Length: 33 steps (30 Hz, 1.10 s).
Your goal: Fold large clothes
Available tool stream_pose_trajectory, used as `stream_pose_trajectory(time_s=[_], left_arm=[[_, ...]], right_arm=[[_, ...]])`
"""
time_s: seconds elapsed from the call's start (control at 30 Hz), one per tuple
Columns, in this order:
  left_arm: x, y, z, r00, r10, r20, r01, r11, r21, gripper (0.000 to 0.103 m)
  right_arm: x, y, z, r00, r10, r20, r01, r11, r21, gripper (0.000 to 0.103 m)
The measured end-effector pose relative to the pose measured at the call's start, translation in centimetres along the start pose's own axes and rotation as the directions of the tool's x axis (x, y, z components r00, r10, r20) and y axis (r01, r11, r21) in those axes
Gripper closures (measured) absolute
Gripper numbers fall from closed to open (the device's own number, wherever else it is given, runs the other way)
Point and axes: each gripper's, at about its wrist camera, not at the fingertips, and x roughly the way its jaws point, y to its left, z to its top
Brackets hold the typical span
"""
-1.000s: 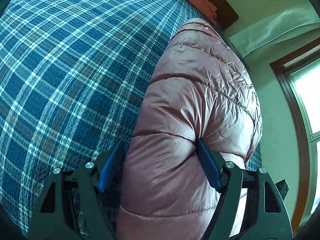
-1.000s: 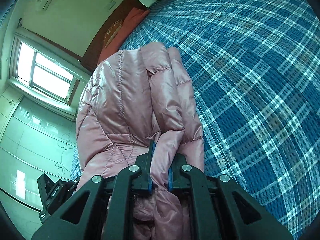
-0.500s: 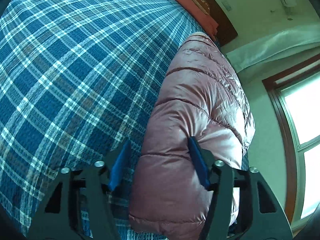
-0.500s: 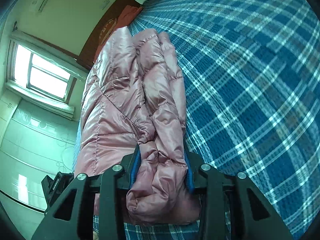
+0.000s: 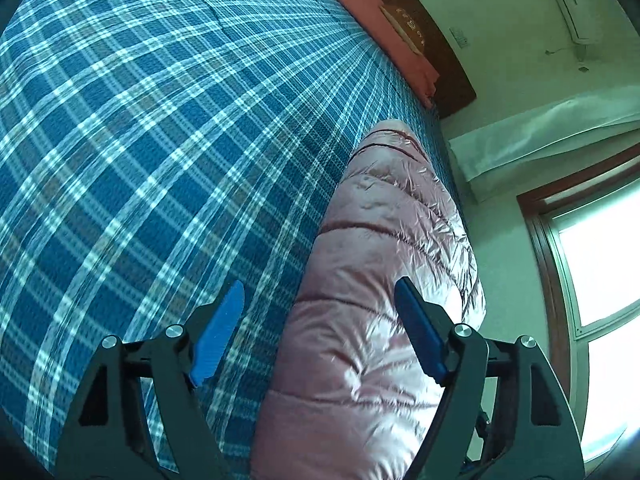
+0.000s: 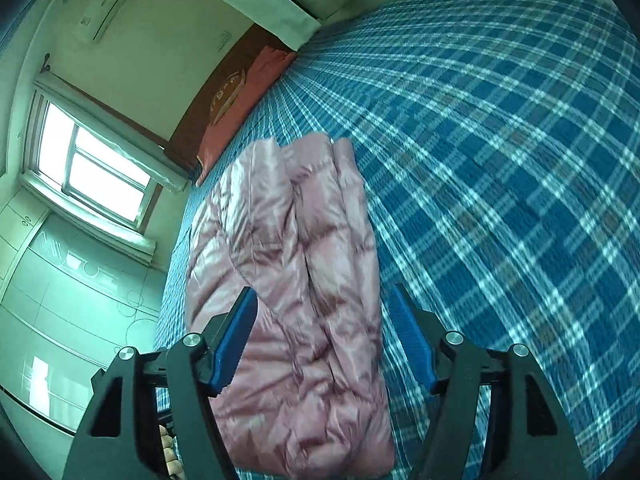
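A shiny pink puffer jacket lies folded into a long bundle on the blue plaid bedspread, near the bed's edge by the window. My left gripper hovers over its near end with jaws opening; the left pad hangs over the bedspread and neither pad presses the fabric. In the right wrist view the jacket shows its stacked folds, and my right gripper is above them, jaws opening, with the padding below the gap but not pinched.
A red pillow rests against the dark wooden headboard at the far end of the bed. A window and pale wardrobe doors stand beyond the bed's edge. A person's fingers show under the right gripper.
The right gripper has let go of the jacket fold it pinched and spread wide. The left narrowed, then widened again. Both pulled back and rose, and the jacket stays on the bed.
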Motion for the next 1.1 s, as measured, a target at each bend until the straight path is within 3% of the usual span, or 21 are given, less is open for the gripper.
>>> stream_pose_trajectory(time_s=[0.13, 0.33, 0.53, 0.63, 0.73, 0.93, 1.03, 1.1], left_arm=[[3.0, -2.1, 2.1, 0.999, 0.004, -0.032, -0.004, 1.000, 0.007, 0.026], [7.3, -2.8, 2.5, 0.992, 0.028, -0.122, -0.031, 0.999, -0.022, 0.025], [8.6, -1.7, 1.2, 0.993, 0.025, -0.113, -0.029, 0.999, -0.041, 0.023], [8.6, -1.5, 1.5, 0.992, 0.015, -0.123, -0.021, 0.999, -0.048, 0.023], [8.6, -1.5, 1.6, 0.992, 0.008, -0.127, -0.014, 0.999, -0.050, 0.023], [8.8, -1.3, 1.7, 0.991, 0.011, -0.131, -0.016, 0.999, -0.041, 0.022], [9.0, -1.9, 1.6, 0.991, 0.023, -0.133, -0.027, 0.999, -0.023, 0.021], [9.2, -2.1, 1.5, 0.990, 0.024, -0.140, -0.026, 1.000, -0.011, 0.020]], right_arm=[[4.5, 1.3, 3.2, 0.998, 0.032, -0.045, -0.031, 0.999, 0.036, 0.032], [8.4, 0.6, 3.3, 0.995, -0.018, -0.097, 0.022, 0.999, 0.039, 0.032], [7.7, -0.7, 1.2, 0.998, -0.002, -0.061, 0.004, 1.000, 0.025, 0.033], [5.0, 0.2, 0.1, 0.998, -0.051, -0.037, 0.050, 0.998, -0.029, 0.032], [4.6, 1.0, -0.4, 0.993, -0.114, -0.033, 0.110, 0.989, -0.097, 0.023], [5.3, 0.0, -0.9, 0.996, -0.051, -0.075, 0.046, 0.997, -0.064, 0.019], [5.9, -0.1, -1.7, 0.989, 0.058, -0.134, -0.063, 0.998, -0.030, 0.020], [6.1, 0.4, -2.1, 0.990, 0.047, -0.130, -0.055, 0.997, -0.055, 0.020]])
